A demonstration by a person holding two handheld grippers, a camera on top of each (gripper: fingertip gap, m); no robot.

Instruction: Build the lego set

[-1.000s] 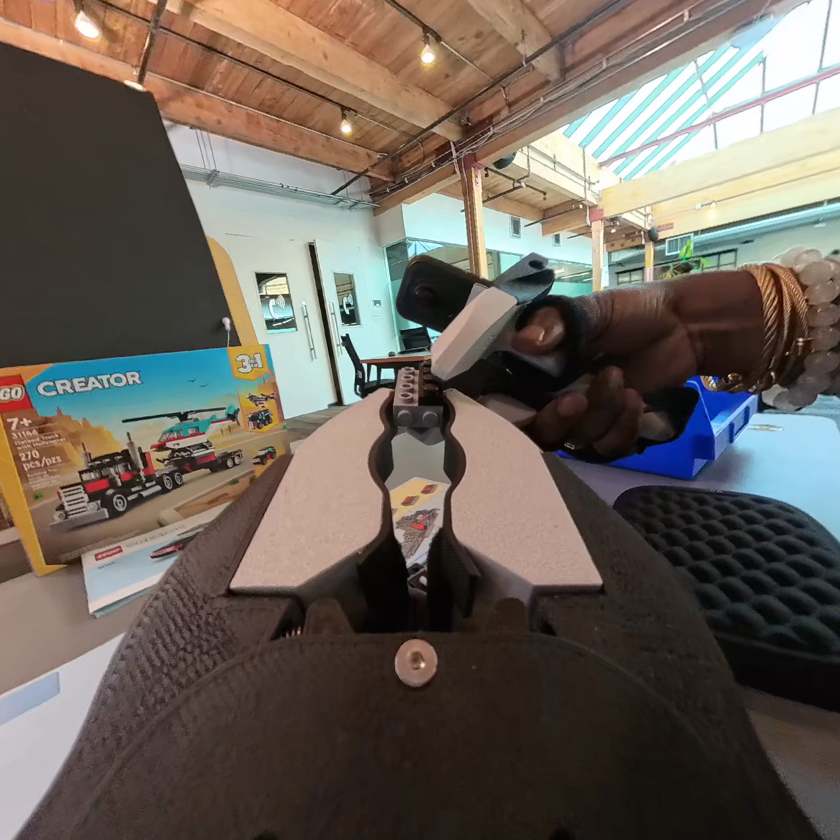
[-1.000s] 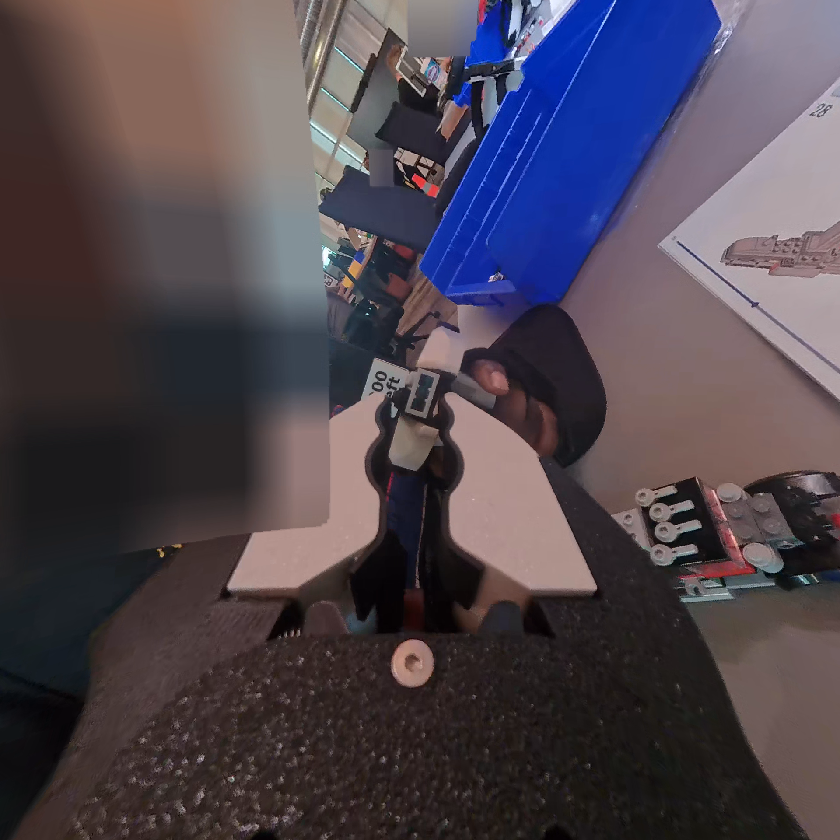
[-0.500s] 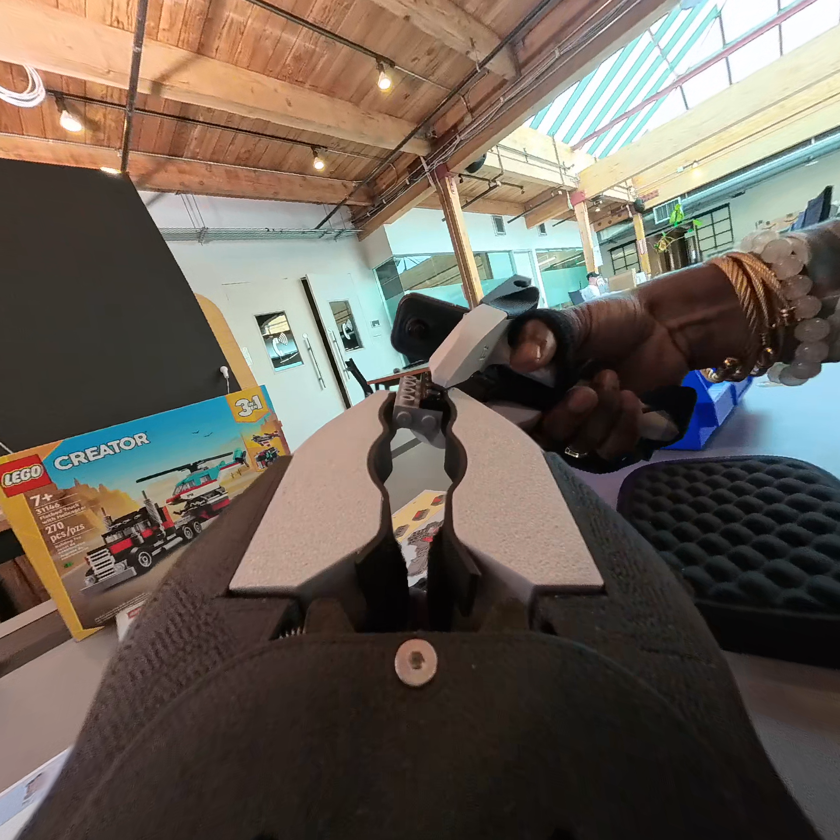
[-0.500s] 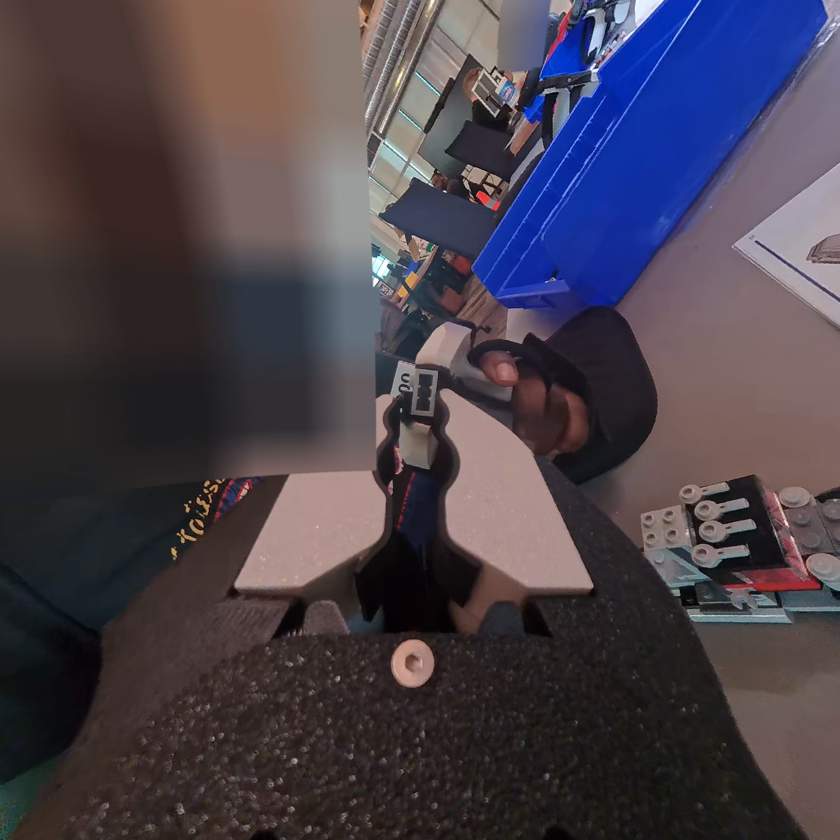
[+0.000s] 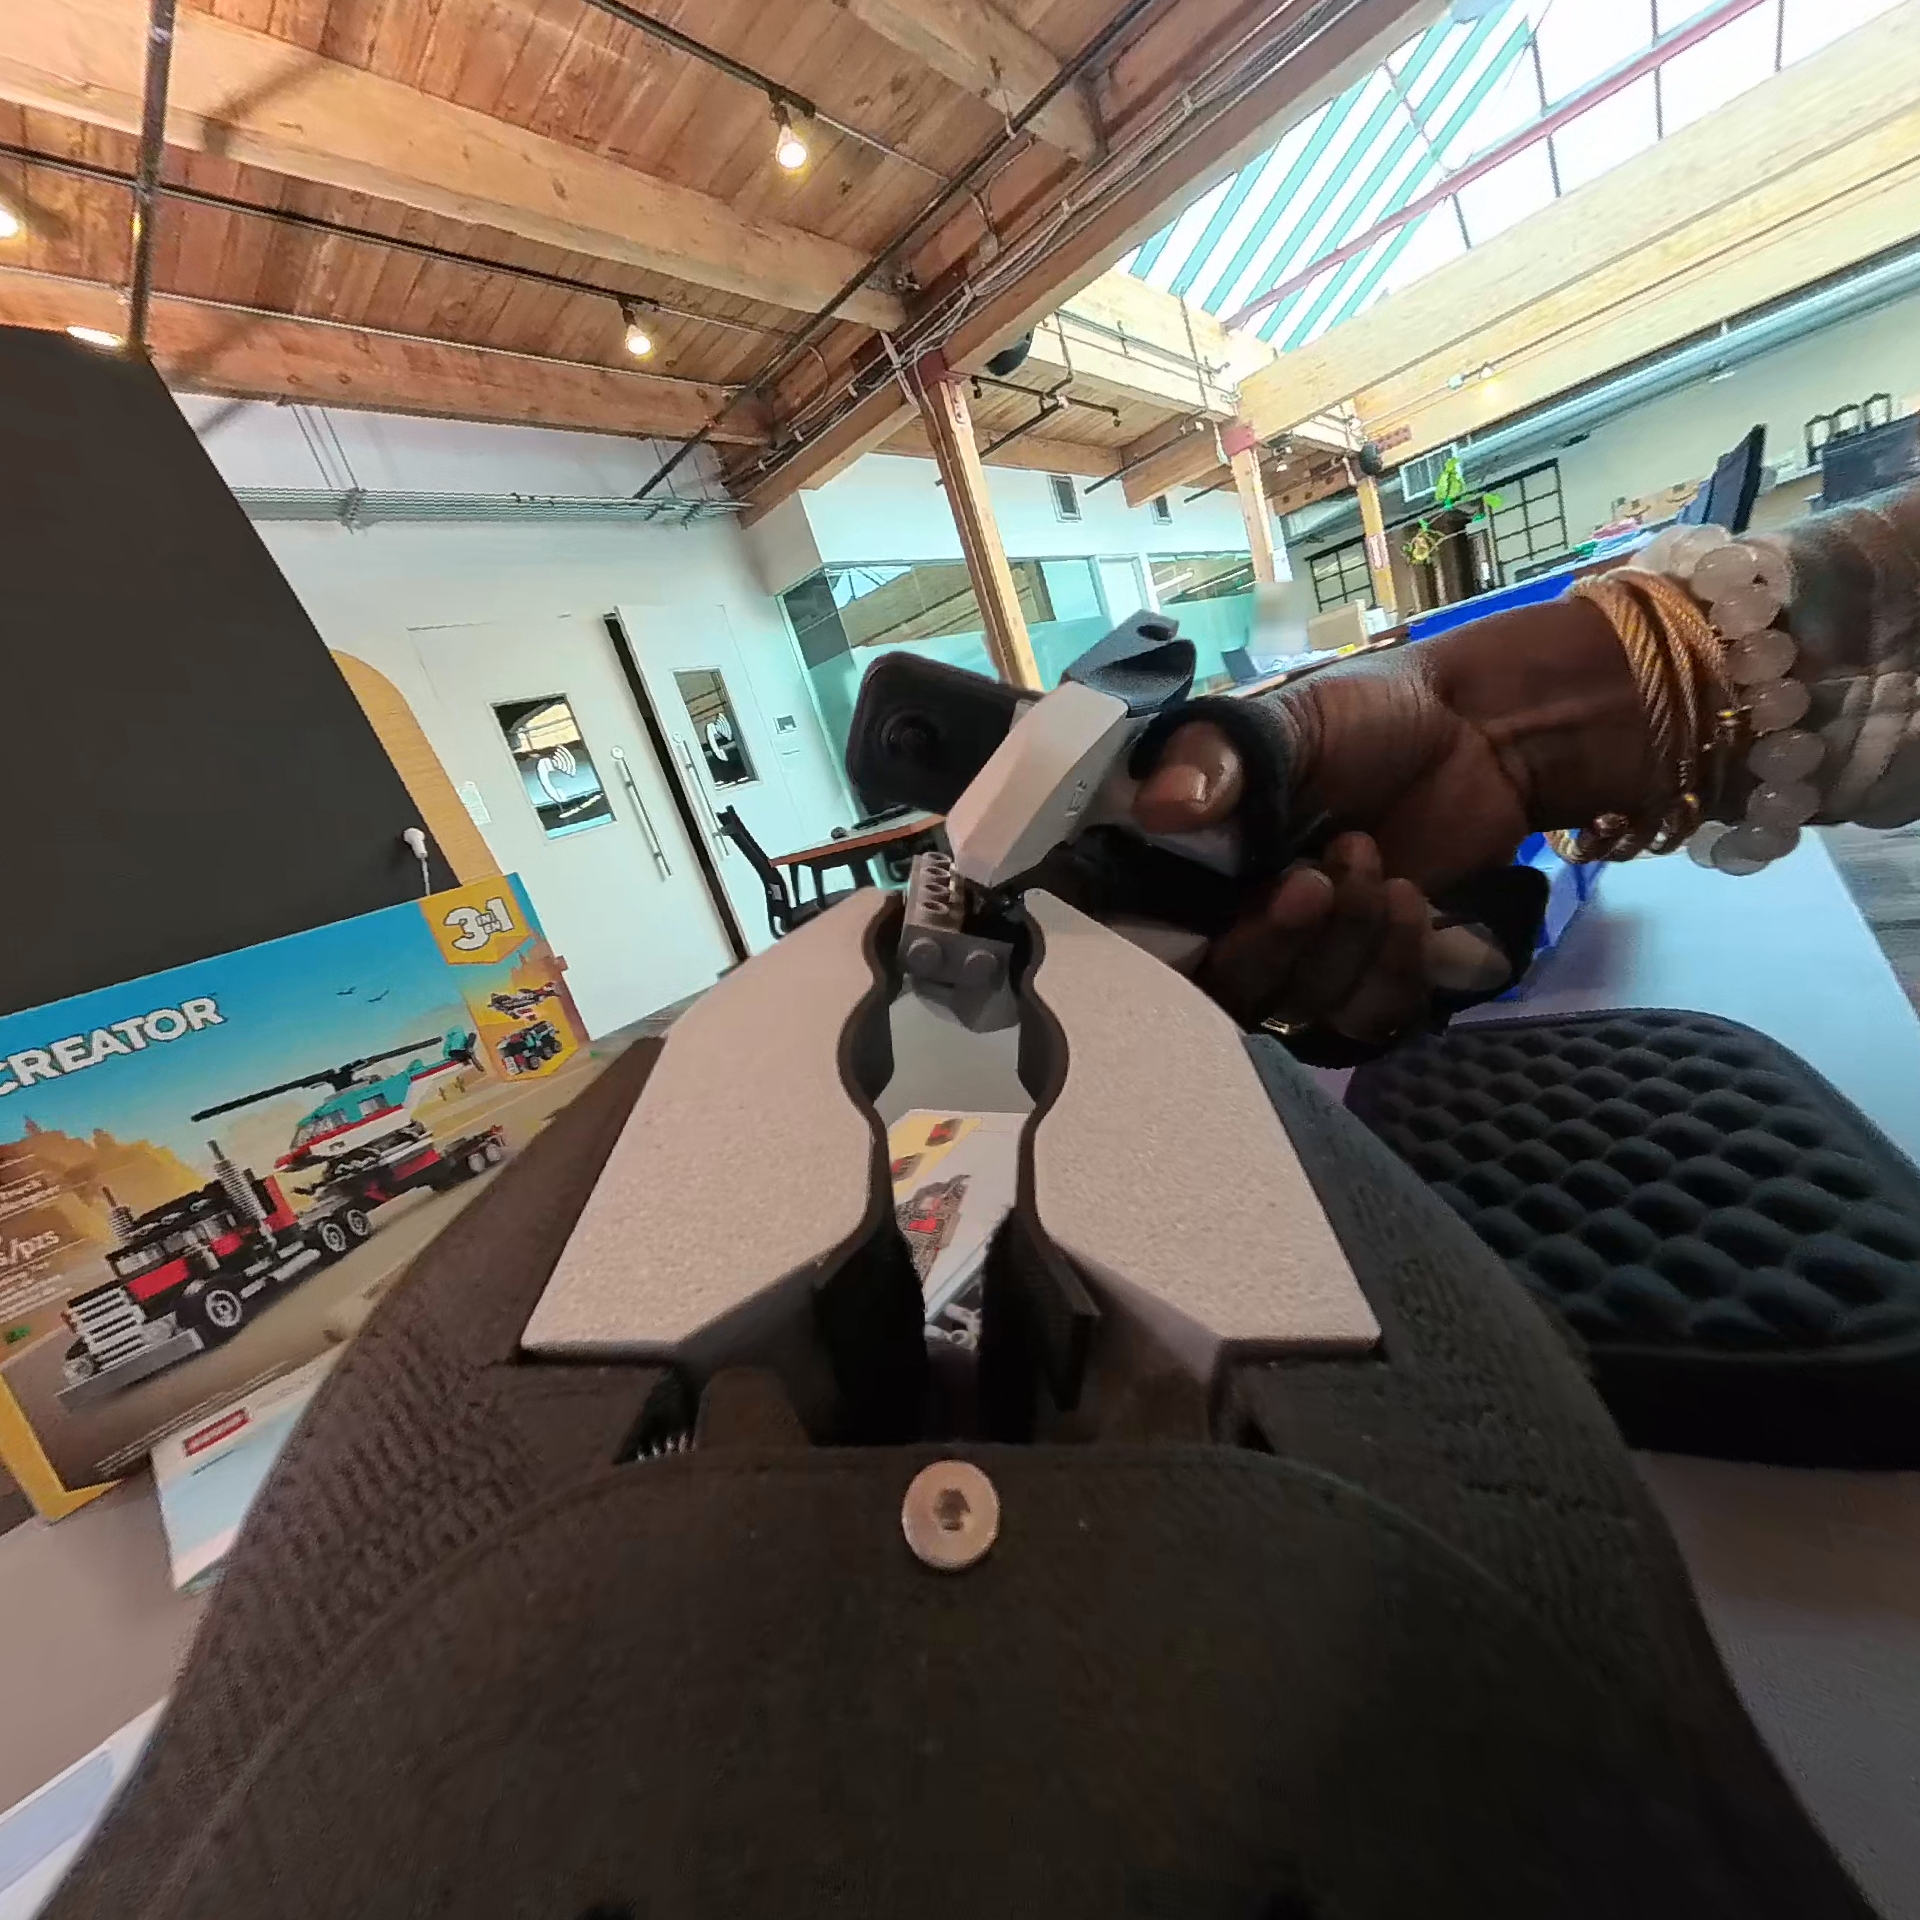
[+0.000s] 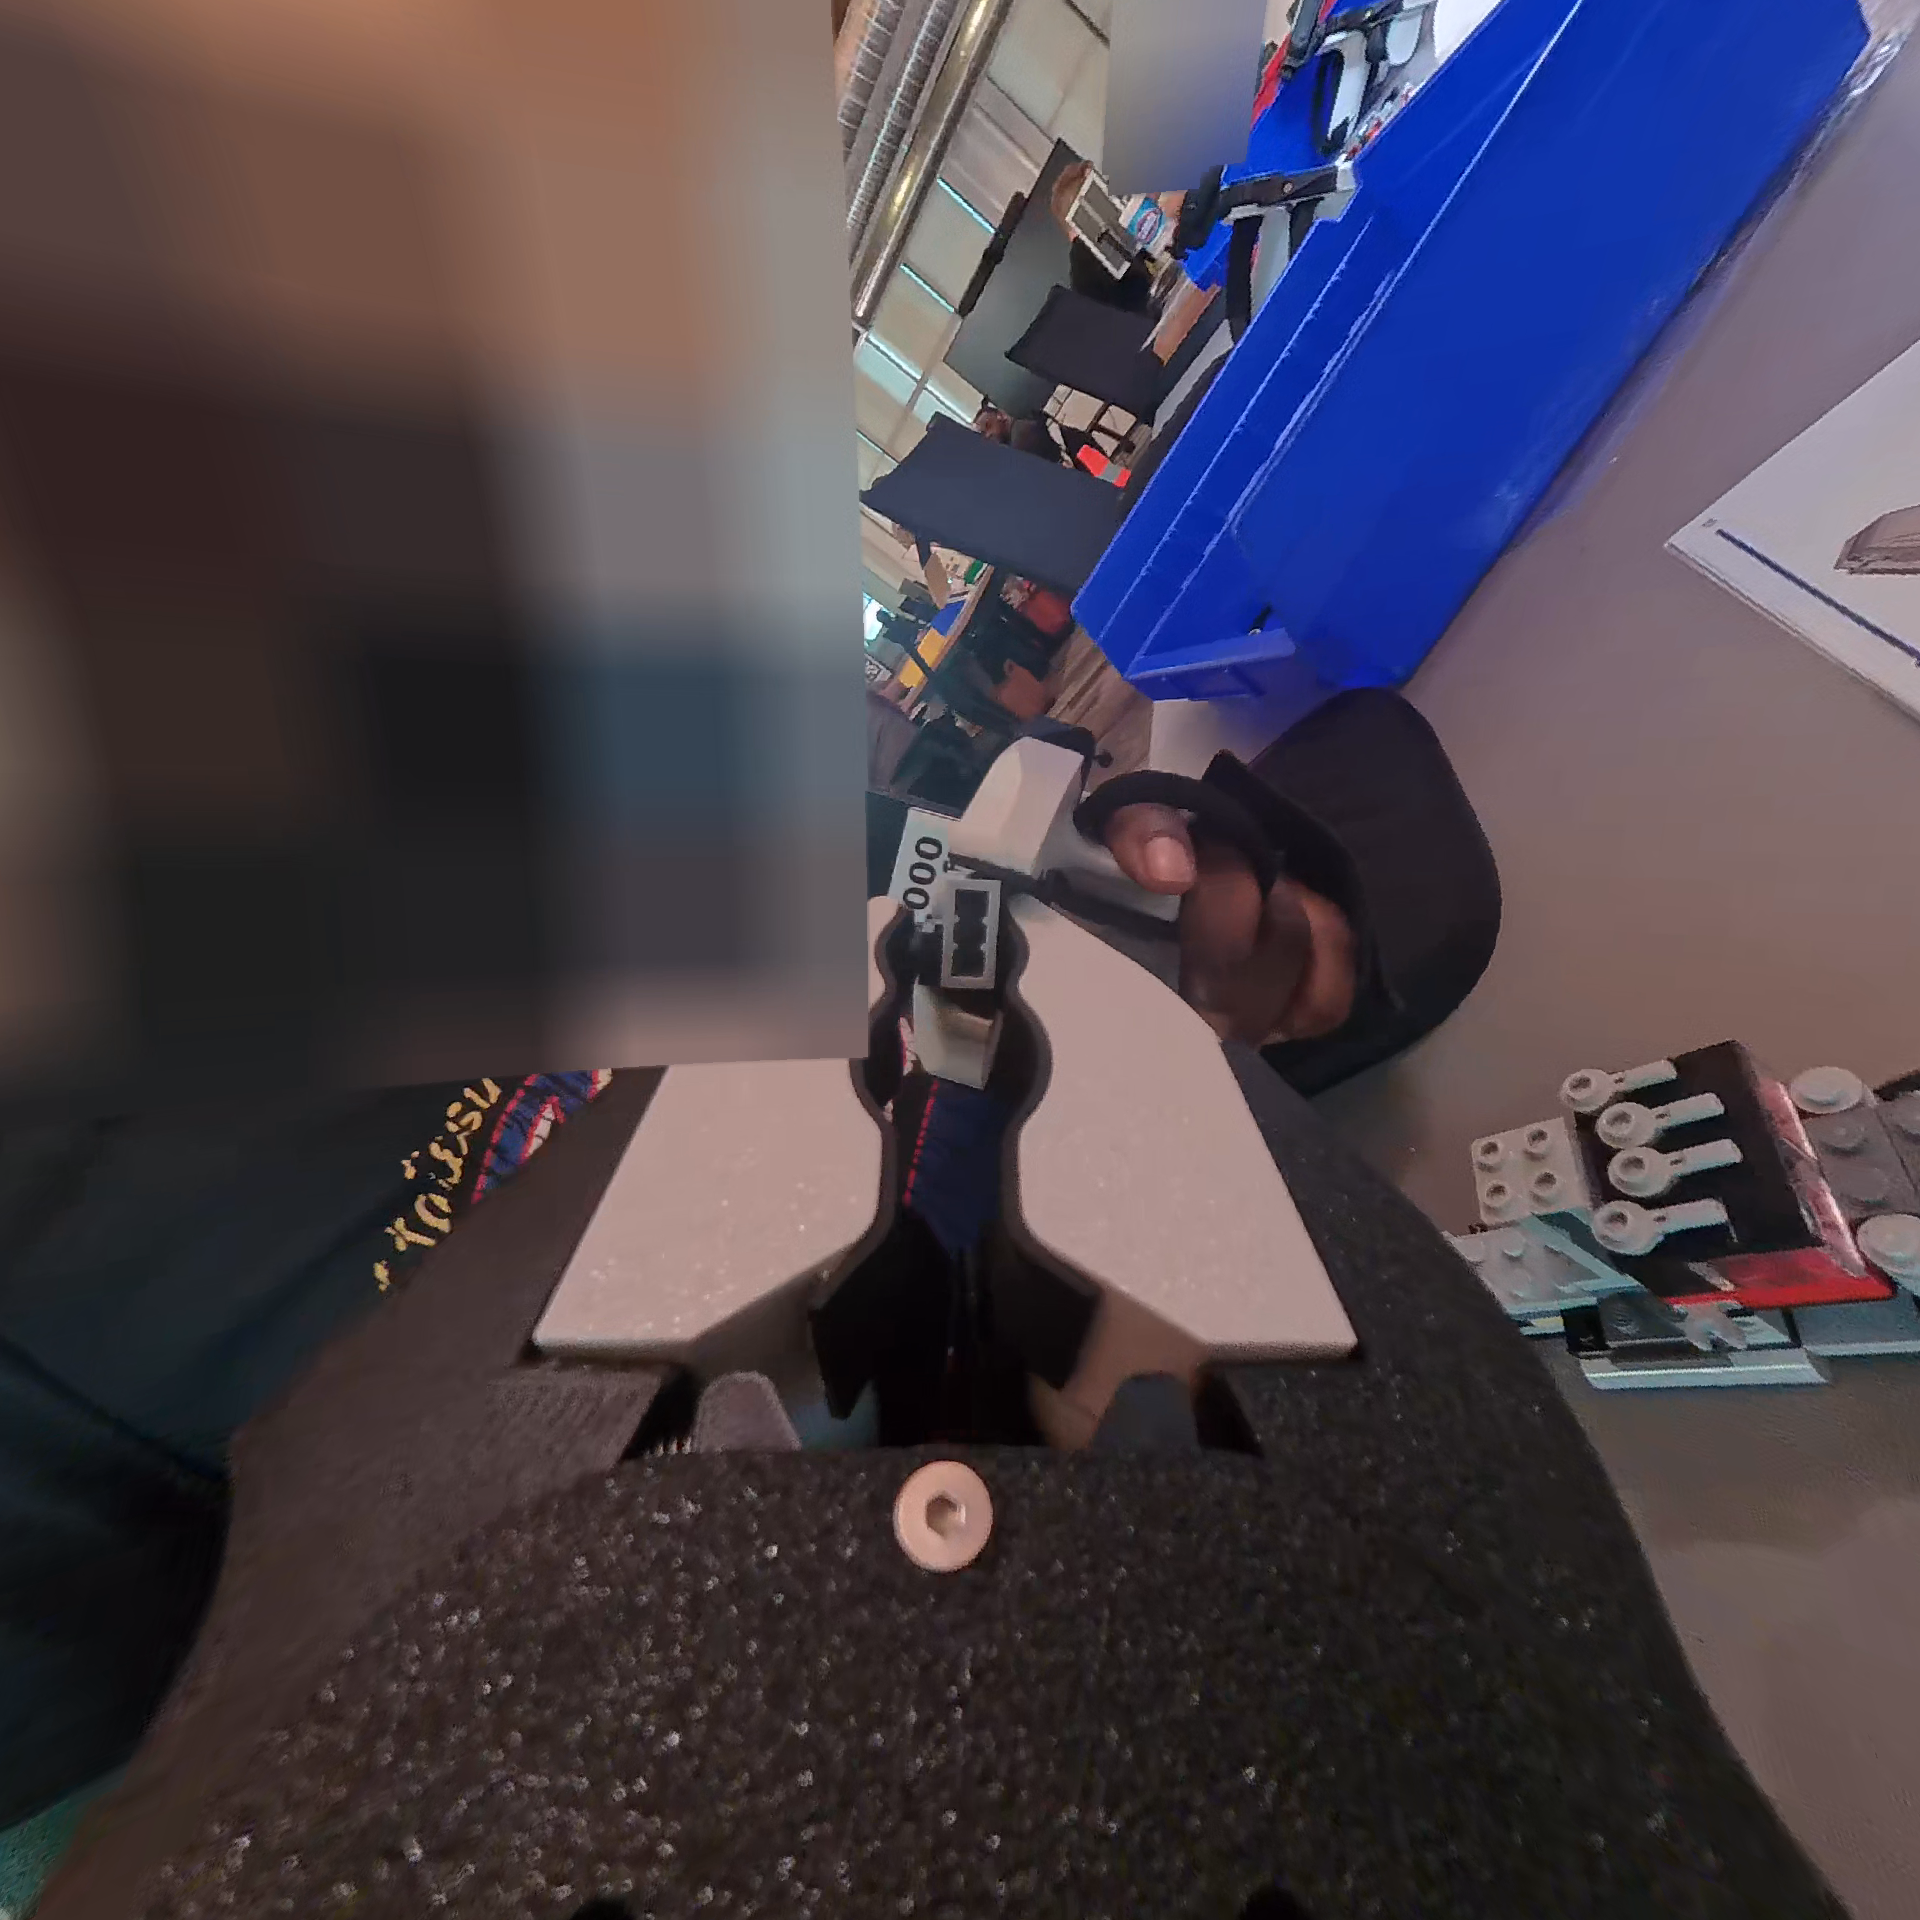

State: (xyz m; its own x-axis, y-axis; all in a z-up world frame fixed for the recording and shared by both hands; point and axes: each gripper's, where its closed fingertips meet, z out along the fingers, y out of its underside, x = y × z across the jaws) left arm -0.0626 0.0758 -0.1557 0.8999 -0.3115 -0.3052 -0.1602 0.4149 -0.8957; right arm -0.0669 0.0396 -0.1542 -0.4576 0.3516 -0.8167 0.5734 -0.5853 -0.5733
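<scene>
In the left wrist view my left gripper [image 5: 951, 961] is shut on a small grey Lego brick [image 5: 948, 951] and holds it up in the air. My right gripper [image 5: 982, 888], held by a hand with bracelets, comes in from the right, and its closed tips meet the brick's top at a small dark piece [image 5: 985, 906]. In the right wrist view the brick's hollow underside [image 6: 971, 930] sits between the tips of my right gripper [image 6: 951, 935], with the dark piece [image 6: 909, 940] beside it. The left gripper [image 6: 1023, 816] shows just beyond.
The Lego box [image 5: 260, 1143] stands at the left, with a booklet [image 5: 208, 1496] in front of it. A black padded mat [image 5: 1662, 1195] lies at the right. A partly built grey, black and red model [image 6: 1714, 1195], a blue bin [image 6: 1455, 416] and an instruction page [image 6: 1829, 582] are on the grey table. Only a small space, under 4 cm, lies between the two pairs of fingers.
Both grippers stayed joined at the grey brick. The brick now tilts more towards the left camera, and both views have shifted slightly as the hands moved together.
</scene>
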